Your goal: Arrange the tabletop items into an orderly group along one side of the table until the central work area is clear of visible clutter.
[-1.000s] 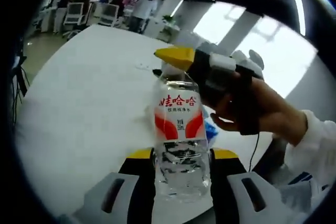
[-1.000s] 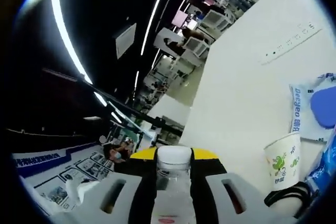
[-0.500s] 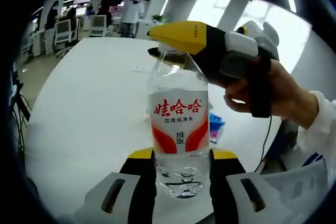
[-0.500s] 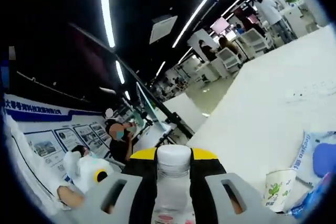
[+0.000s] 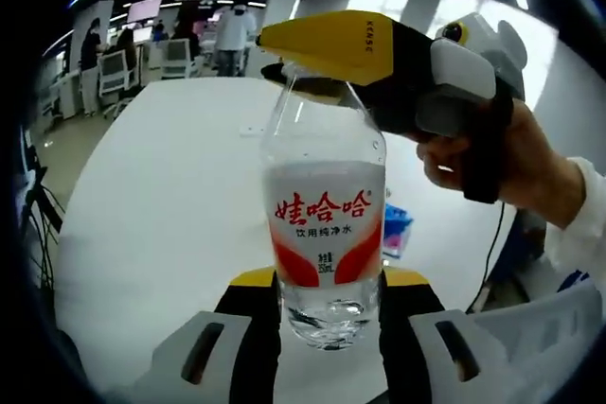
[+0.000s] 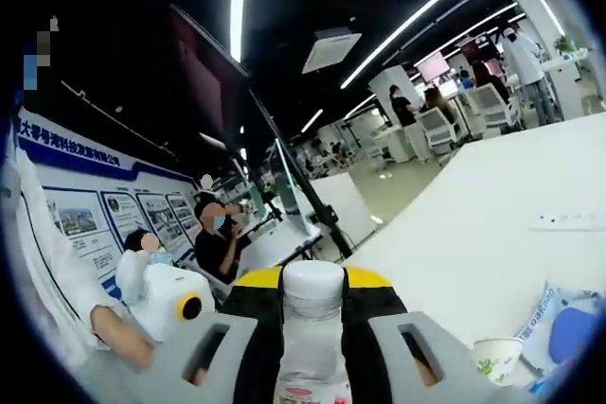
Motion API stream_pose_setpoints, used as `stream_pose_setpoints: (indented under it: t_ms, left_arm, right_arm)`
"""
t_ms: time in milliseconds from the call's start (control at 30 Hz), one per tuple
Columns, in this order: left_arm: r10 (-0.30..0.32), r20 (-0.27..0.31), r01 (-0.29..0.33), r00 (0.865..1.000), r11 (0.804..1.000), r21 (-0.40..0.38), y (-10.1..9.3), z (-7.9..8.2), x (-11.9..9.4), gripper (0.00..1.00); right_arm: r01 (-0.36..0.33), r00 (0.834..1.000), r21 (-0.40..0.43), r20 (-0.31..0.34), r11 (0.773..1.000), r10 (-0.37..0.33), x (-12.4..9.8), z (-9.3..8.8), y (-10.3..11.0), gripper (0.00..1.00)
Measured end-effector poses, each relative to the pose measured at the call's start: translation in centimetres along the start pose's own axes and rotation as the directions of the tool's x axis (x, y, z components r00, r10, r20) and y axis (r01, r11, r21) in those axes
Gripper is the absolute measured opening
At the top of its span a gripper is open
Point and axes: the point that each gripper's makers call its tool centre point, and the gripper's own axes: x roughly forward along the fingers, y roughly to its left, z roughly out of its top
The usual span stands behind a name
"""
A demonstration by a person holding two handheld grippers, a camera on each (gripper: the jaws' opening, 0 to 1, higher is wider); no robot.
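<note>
Tongs [image 5: 329, 283] around bottle [image 5: 324, 205], both ends.

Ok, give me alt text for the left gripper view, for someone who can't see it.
A clear plastic water bottle with a red-and-white label stands upright between the left gripper jaws, while the right gripper, held by a hand, clamps its neck, above a white table.

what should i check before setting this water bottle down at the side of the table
1. Left tongs shut on the water bottle base: ok.
2. Right tongs shut at the white cap: ok.
3. Bottle upright between both tongs: ok.
4. Cap fully sealed: cannot tell.
5. Bare table near the bottle for a landing spot: ok.
6. Paper cup and blue packet clear of the path: cannot tell.
</note>
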Motion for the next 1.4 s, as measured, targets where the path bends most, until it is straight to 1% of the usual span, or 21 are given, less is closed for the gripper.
stream_pose_setpoints:
  t_ms: [67,167,233,300,400,467,500,533,567,667,767,900,1100,1167,1233,1267,1367,1400]
  left_arm:
    - [0.008,0.011,-0.008,1.0,1.0,0.009,0.3,0.2,-0.3,0.36]
    - [0.011,0.021,-0.011,1.0,1.0,-0.002,0.6,0.5,-0.5,0.37]
    - [0.019,0.032,-0.018,0.999,1.0,-0.009,1.3,0.8,-0.5,0.43]
    - [0.03,0.041,-0.03,0.999,1.0,0.0,1.1,0.8,-0.6,0.51]
    - [0.043,0.035,-0.044,0.998,0.999,0.006,1.1,0.4,-0.7,0.56]
    - [0.057,0.033,-0.058,0.998,0.998,0.007,1.4,0.2,-0.8,0.58]
    - [0.066,0.034,-0.067,0.997,0.998,0.007,1.5,0.1,-0.8,0.61]
    - [0.074,0.034,-0.074,0.997,0.997,0.006,1.7,0.0,-1.2,0.62]
    - [0.076,0.032,-0.076,0.997,0.997,0.005,1.8,-0.2,-1.4,0.62]
    - [0.092,0.021,-0.092,0.996,0.996,-0.006,2.5,-0.8,-1.8,0.62]
    - [0.104,0.016,-0.104,0.994,0.994,-0.02,3.0,-1.0,-2.0,0.62]
    - [0.1,0.008,-0.099,0.995,0.994,-0.046,3.0,-1.6,-2.3,0.61]
    - [0.091,-0.003,-0.091,0.996,0.995,-0.043,2.9,-2.6,-2.6,0.6]
    - [0.084,-0.007,-0.084,0.996,0.996,-0.042,3.0,-2.9,-2.4,0.59]
    - [0.079,-0.007,-0.079,0.997,0.995,-0.057,3.1,-3.2,-2.4,0.58]
    - [0.077,-0.004,-0.077,0.997,0.995,-0.069,3.0,-3.3,-2.7,0.57]
    - [0.058,-0.008,-0.059,0.998,0.995,-0.082,2.6,-3.6,-2.9,0.54]
    - [0.059,0.0,-0.058,0.998,0.995,-0.077,2.6,-3.6,-3.1,0.55]
  right_arm:
    - [-0.029,0.999,-0.026,0.014,0.999,0.029,0.3,0.2,0.5,0.18]
    - [-0.075,0.997,-0.066,0.025,0.995,0.077,0.7,0.3,1.6,0.18]
    - [-0.096,0.995,-0.093,0.026,0.991,0.099,0.9,0.3,2.0,0.18]
    - [-0.114,0.992,-0.119,0.04,0.986,0.12,1.1,0.4,2.2,0.18]
    - [-0.129,0.99,-0.133,0.046,0.983,0.136,1.5,0.4,2.0,0.18]
    - [-0.132,0.989,-0.167,0.048,0.977,0.142,1.9,0.4,1.6,0.18]
    - [-0.122,0.99,-0.211,0.039,0.97,0.133,2.1,0.2,1.1,0.18]
    - [-0.123,0.991,-0.232,0.027,0.965,0.133,2.3,-0.1,0.9,0.18]
    - [-0.126,0.991,-0.265,0.009,0.956,0.133,2.5,-0.5,0.6,0.18]
    - [-0.124,0.992,-0.273,0.001,0.954,0.129,2.8,-1.0,-0.1,0.18]
    - [-0.125,0.992,-0.283,-0.006,0.951,0.128,3.1,-1.4,-0.9,0.18]
    - [-0.118,0.992,-0.292,0.004,0.949,0.125,3.5,-1.3,-1.7,0.19]
    - [-0.122,0.99,-0.311,0.027,0.942,0.137,4.0,-0.9,-2.9,0.19]
    - [-0.133,0.989,-0.333,0.024,0.934,0.149,4.2,-1.0,-3.2,0.19]
    - [-0.14,0.988,-0.361,0.01,0.922,0.154,4.4,-1.3,-3.8,0.19]
    - [-0.142,0.988,-0.361,0.008,0.922,0.155,4.5,-1.4,-4.1,0.19]
    - [-0.153,0.987,-0.376,-0.016,0.914,0.159,4.6,-1.9,-5.1,0.19]
    - [-0.162,0.986,-0.39,-0.019,0.906,0.168,4.6,-2.0,-5.3,0.19]
